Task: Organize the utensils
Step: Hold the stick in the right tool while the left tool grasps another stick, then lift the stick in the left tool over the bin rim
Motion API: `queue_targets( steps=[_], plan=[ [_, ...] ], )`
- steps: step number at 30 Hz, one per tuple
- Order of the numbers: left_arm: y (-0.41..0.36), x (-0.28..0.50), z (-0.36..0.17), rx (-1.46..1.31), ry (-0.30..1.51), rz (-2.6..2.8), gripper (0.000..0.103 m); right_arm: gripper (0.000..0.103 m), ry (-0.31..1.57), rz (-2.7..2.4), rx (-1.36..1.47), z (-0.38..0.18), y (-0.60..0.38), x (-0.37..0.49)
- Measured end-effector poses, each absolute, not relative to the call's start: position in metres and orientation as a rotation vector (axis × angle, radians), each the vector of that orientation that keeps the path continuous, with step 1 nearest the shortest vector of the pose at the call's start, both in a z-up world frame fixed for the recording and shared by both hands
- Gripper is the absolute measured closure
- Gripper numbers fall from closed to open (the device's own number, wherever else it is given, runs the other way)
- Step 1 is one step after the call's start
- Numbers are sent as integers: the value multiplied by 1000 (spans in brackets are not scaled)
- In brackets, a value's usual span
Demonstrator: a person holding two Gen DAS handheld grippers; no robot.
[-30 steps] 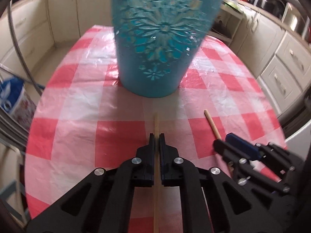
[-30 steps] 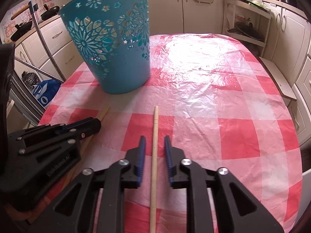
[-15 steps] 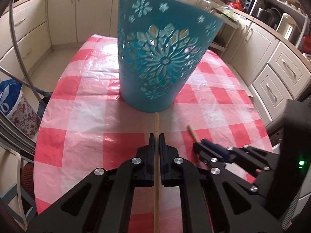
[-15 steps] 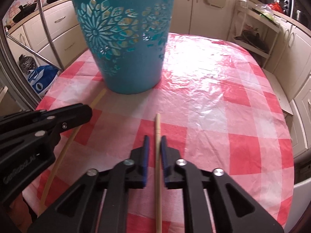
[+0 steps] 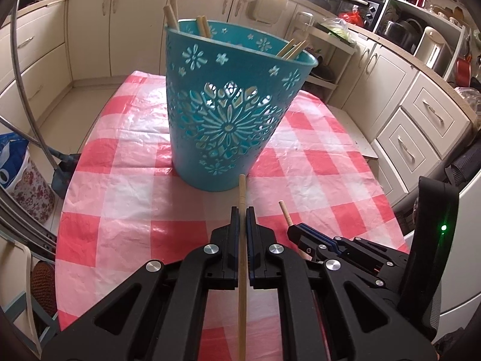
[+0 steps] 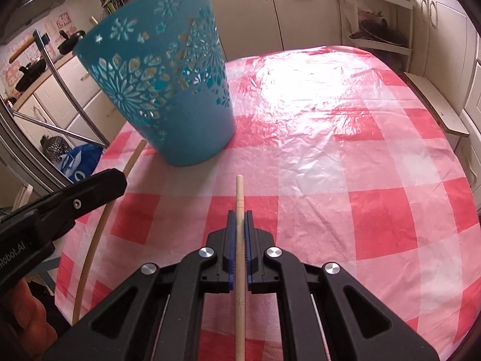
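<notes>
Chopsticks pinched, one in my left gripper [image 5: 242, 210], one in my right gripper [image 6: 239, 214] — I'd lift both clear above the teal basket [image 5: 231, 114] rim, tips down, before letting go.

Both tools point steeply downward, left tool [image 5: 242, 215] and right tool [image 6: 239, 219] each clamped shut.

White lettering "Robot.AI" on left claw [image 6: 117, 180] body; start cut off
</notes>
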State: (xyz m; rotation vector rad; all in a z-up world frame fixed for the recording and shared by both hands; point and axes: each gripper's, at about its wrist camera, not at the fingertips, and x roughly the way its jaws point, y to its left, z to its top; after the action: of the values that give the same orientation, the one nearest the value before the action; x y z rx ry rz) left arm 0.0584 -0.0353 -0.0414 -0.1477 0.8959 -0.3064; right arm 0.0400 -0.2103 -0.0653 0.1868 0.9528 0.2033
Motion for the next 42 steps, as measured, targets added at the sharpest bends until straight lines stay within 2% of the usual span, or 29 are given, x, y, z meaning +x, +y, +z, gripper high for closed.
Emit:
queue_targets(
  steps=[42],
  plan=[
    [-38, 51, 2, -187, 777, -367, 99, 97, 946, 240, 295, -75, -237, 42]
  ],
)
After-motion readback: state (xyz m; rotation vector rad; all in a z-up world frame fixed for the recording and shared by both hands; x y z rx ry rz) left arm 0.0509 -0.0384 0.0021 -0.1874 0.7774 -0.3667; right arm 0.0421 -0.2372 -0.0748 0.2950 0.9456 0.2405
